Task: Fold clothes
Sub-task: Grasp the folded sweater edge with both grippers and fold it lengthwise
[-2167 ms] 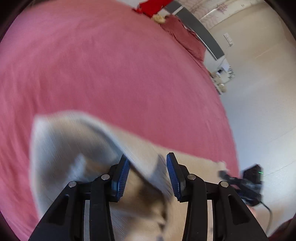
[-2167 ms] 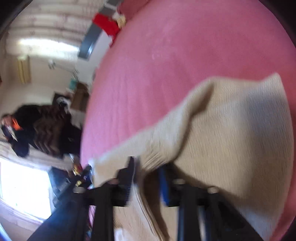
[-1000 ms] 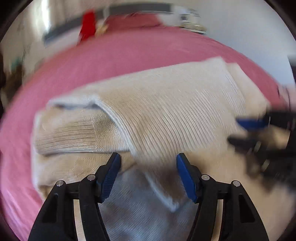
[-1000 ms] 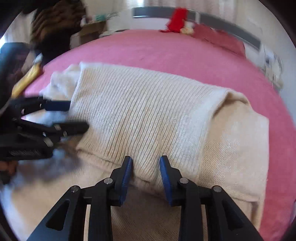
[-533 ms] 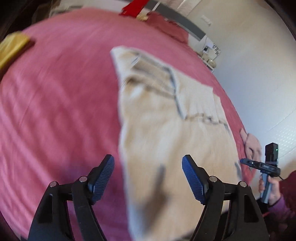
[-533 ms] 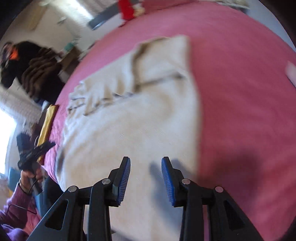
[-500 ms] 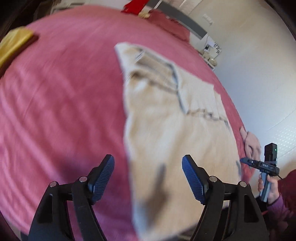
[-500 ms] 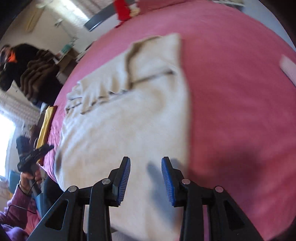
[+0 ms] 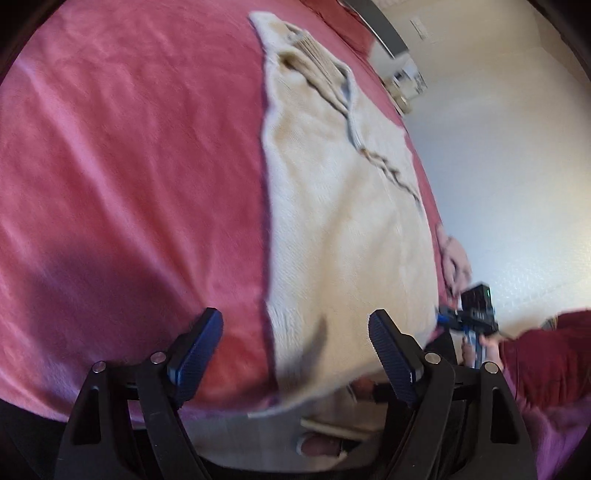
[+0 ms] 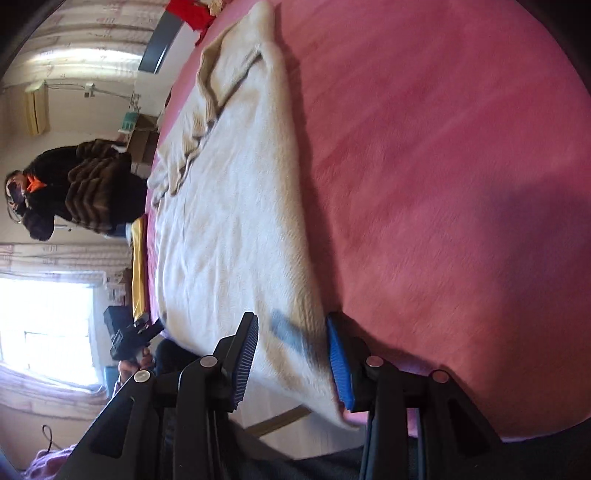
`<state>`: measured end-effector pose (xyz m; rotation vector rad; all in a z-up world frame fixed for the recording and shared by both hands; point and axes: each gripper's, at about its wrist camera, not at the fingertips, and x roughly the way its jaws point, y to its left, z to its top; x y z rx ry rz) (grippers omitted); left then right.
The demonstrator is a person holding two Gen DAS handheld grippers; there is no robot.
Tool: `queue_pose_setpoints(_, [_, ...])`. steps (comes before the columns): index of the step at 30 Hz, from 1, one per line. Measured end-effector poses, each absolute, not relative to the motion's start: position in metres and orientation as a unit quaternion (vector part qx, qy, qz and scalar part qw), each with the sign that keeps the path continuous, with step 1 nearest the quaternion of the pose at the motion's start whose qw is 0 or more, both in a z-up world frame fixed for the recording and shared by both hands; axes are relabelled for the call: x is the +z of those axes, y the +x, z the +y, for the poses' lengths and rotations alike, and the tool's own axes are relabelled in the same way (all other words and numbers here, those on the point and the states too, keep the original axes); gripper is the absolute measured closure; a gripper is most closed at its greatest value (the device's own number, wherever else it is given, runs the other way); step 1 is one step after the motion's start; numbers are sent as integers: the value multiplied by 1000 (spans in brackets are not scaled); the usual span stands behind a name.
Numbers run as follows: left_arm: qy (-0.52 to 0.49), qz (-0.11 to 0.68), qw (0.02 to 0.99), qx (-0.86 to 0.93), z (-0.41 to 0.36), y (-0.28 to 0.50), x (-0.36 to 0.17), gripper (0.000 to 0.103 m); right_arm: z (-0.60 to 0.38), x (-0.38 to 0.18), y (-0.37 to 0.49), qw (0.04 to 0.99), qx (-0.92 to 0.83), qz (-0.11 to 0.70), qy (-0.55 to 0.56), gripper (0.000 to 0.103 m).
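A cream knitted sweater [image 9: 343, 221] [image 10: 236, 221] lies flat along the pink bed cover [image 9: 129, 166] [image 10: 443, 166], its sleeves bunched at the far end. My left gripper [image 9: 293, 354] hovers over the sweater's near left corner, its jaws wide and still opening, pads clear of the cloth. My right gripper [image 10: 291, 360] straddles the near right corner. Its jaws are narrower and opening, the cloth's edge lying between them without being pinched. Each gripper also shows small in the other's view: the right gripper [image 9: 448, 319] and the left gripper [image 10: 147, 326], each in a hand.
A person in a dark fur coat [image 10: 85, 192] stands beyond the bed's left side. A yellow item [image 10: 138, 269] lies at that edge. Red fabric [image 10: 188, 11] sits by the grey headboard. A nightstand [image 9: 402, 85] and white wall are on the right.
Both grippers let go of the folded sweater, swung back and apart to the near corners, and rolled. The left jaws stand wider than before; the right jaws widened a little.
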<state>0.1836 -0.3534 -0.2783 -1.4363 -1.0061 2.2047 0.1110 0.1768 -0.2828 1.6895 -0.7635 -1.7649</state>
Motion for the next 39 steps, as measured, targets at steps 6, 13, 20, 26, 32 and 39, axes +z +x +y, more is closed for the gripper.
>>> queue_pose_setpoints(6, [-532, -297, 206, 766, -320, 185, -281, 20, 139, -286, 124, 334, -640, -230, 653, 65])
queue_pose_setpoints(13, [-523, -320, 218, 759, -325, 186, -285, 20, 120, -298, 144, 349, -622, -187, 676, 65])
queue_pose_setpoints(20, [-522, -327, 236, 751, -325, 187, -286, 20, 121, -297, 146, 332, -635, -196, 670, 66])
queue_pose_setpoints(26, [-534, -291, 227, 761, -313, 183, -284, 34, 108, -297, 140, 314, -660, -171, 661, 86])
queue_pose_setpoints(32, [-597, -232, 246, 728, -286, 176, -300, 97, 109, -294, 141, 318, -660, -201, 650, 95])
queue_pose_setpoints(39, [-553, -260, 238, 755, -303, 177, -283, 97, 120, -287, 137, 330, -648, -292, 621, 96])
